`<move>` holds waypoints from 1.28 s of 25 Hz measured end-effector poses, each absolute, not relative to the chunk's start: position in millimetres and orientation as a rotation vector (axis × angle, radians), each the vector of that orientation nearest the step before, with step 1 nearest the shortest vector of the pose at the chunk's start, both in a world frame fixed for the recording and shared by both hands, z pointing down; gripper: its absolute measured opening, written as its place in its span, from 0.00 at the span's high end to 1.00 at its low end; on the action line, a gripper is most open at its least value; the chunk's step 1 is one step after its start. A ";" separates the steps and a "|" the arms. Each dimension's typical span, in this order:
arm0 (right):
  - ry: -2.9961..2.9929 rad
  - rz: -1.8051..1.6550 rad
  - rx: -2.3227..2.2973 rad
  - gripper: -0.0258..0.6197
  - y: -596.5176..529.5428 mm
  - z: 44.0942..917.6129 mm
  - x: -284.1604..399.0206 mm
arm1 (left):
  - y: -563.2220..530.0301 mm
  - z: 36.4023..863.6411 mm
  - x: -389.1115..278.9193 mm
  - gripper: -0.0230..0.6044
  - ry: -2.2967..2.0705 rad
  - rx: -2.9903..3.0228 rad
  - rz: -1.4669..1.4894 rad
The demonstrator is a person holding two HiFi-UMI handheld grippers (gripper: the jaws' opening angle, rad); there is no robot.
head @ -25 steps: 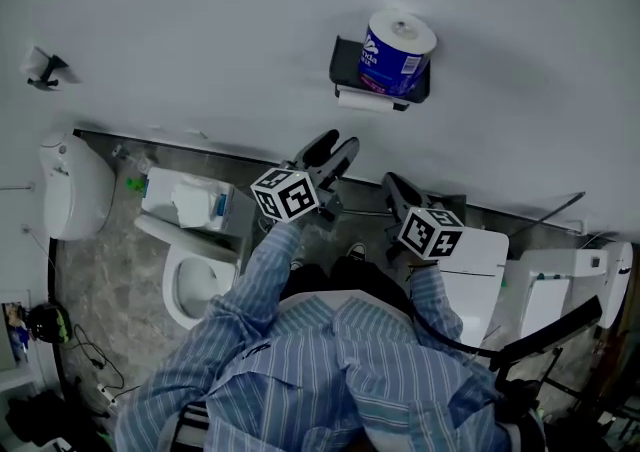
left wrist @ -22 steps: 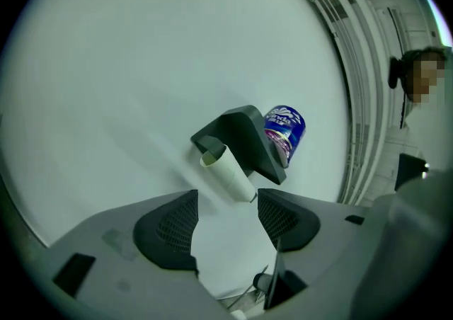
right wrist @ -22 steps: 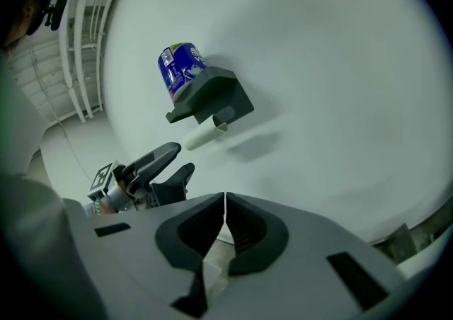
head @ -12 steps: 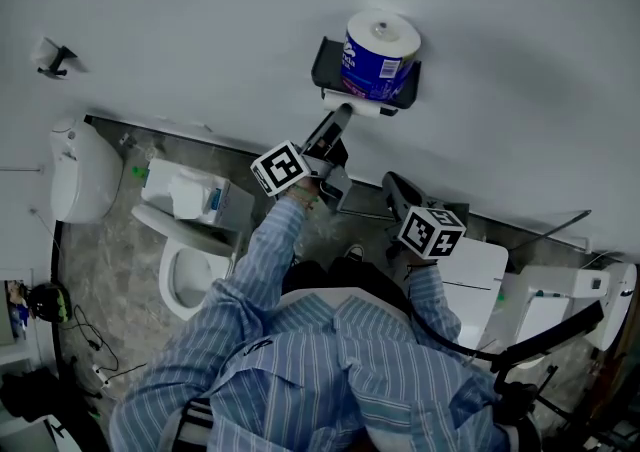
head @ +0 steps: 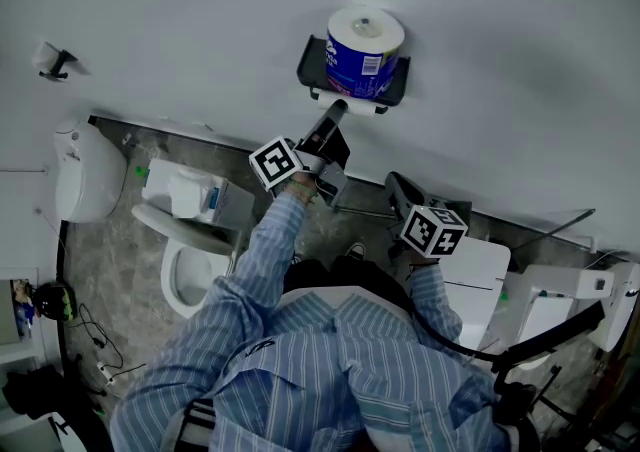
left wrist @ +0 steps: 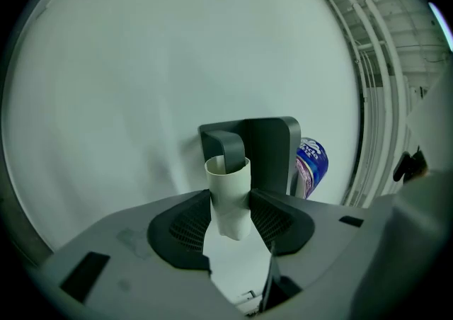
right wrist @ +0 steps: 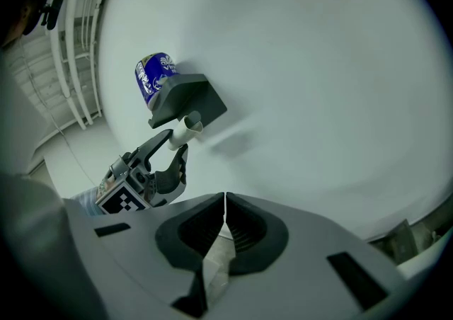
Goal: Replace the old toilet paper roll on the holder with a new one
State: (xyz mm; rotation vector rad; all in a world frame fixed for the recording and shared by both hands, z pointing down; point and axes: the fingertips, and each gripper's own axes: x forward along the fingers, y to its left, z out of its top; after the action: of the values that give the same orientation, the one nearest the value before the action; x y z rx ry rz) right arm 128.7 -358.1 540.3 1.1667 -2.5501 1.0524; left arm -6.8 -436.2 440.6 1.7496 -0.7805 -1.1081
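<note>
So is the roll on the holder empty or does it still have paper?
Empty: only a bare cardboard tube sits on the holder, between the left hand-held gripper's closing jaws.

Dim, flat bluish light, soft shadows, fisheye-warped edges

The holder (head: 312, 65) is mounted on the wall (head: 180, 20), with the full roll (head: 365, 40) upright on its shelf and the cardboard tube (left wrist: 228, 198) on the bar beneath. The left gripper (head: 333, 118) sits just below the holder, its closing jaws either side of the tube; the right gripper (head: 402, 192) lies lower right, well apart.
</note>
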 end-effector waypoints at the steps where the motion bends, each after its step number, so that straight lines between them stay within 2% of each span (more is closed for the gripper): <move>1: -2.547 1.056 1.172 0.95 -358.7 541.3 131.3 | -435.9 439.9 -0.4 0.68 -0.768 1.763 -1.097; 13: -2.504 1.090 1.269 0.95 -361.0 548.5 170.5 | -439.3 436.9 99.1 0.69 -0.572 1.832 -0.946; 20: -2.459 1.054 1.378 0.95 -361.3 552.4 200.6 | -426.5 463.0 137.2 0.69 -0.575 1.885 -0.756; 29: -2.566 0.998 1.485 0.94 -377.8 519.9 208.0 | -403.8 478.6 91.5 0.69 -0.779 2.029 -0.611; 30: -2.597 0.987 1.468 0.93 -379.6 512.6 203.1 | -401.1 478.4 83.4 0.69 -0.803 2.044 -0.600; 31: -2.632 0.978 1.432 0.87 -380.7 505.1 195.9 | -398.3 477.9 75.5 0.69 -0.827 2.058 -0.589; 32: -2.668 0.964 1.385 0.75 -381.3 497.4 187.1 | -394.8 477.8 68.1 0.69 -0.849 2.072 -0.575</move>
State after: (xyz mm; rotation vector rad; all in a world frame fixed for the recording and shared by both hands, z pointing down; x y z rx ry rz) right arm 187.1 -381.3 497.4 1.3848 -2.6679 0.9641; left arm 68.1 -394.8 477.8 2.0723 -0.8487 -0.5748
